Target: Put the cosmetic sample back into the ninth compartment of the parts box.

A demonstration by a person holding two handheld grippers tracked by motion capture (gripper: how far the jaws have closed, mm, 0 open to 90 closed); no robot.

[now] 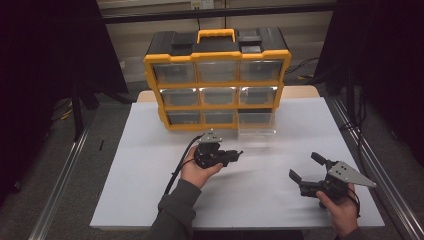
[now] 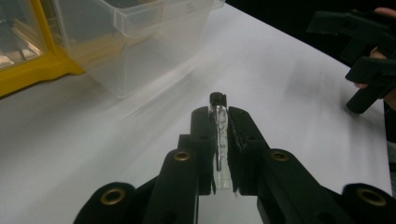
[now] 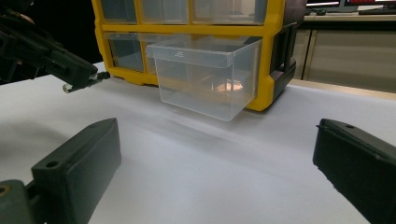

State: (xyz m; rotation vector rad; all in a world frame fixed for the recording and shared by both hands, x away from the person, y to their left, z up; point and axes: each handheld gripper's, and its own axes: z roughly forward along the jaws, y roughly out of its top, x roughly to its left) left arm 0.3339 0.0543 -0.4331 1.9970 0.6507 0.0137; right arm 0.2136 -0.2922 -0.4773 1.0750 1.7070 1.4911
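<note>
**Left tool carrying a vial near the pulled-out drawer**

Holding a small clear vial point(image 2: 219, 140) with a dark cap, the left gripper point(image 1: 235, 154) is clenched on it, glass pinched lengthwise between the jaws with the cap end poking out past the tips; it hovers above the white table sheet point(image 1: 150, 170), tips turned toward the person's right; probably glass, though blur leaves that unsure. The bottom-right clear drawer point(image 3: 208, 74) of the yellow-and-black organizer point(image 1: 217, 75) stands pulled out over the sheet, just beyond the vial, likely as its destination; it looks empty. The right gripper point(image 1: 306, 169) is released, jaws spread wide, well apart on the right, near the sheet's front edge, holding nothing. Between vial and drawer lies bare sheet; the drawer's front wall is the one edge to clear. Other drawers are closed.
</note>
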